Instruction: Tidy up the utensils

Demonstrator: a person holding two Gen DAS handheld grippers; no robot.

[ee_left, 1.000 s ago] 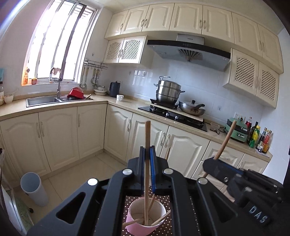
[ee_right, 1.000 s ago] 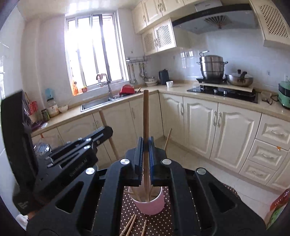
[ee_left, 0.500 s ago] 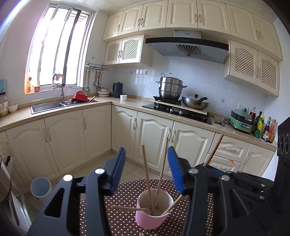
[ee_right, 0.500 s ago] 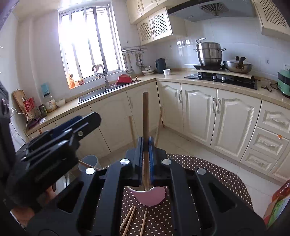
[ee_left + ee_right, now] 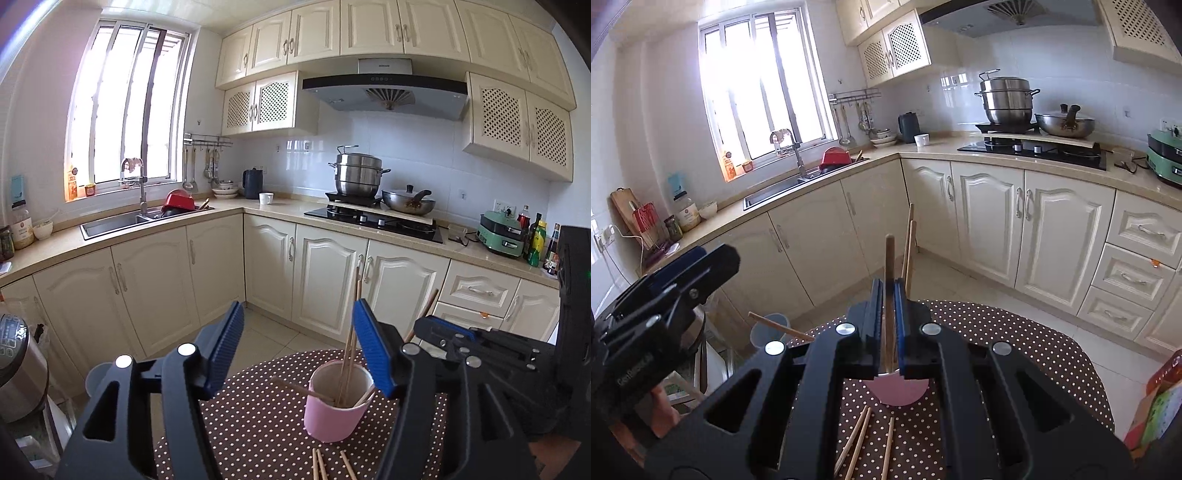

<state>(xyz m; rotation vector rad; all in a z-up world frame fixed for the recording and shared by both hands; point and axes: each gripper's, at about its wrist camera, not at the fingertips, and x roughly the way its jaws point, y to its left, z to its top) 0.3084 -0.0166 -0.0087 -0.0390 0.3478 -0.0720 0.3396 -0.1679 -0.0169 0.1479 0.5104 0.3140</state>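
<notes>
Right wrist view shows your right gripper (image 5: 887, 321) squeezing one chopstick (image 5: 888, 280) above the pink cup (image 5: 900, 391) while your left gripper (image 5: 297, 350), just opened, holds nothing, so tilting could tip the cup.

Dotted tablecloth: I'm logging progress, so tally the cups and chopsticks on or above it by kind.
Pink round cup: 1
Wooden chopsticks: 7 (3 free in cup, 1 in right gripper, 3 loose)
Total: 8

Little is legible — faint embossed lettering on the left gripper (image 5: 668, 295) body is too blurred to read.
</notes>
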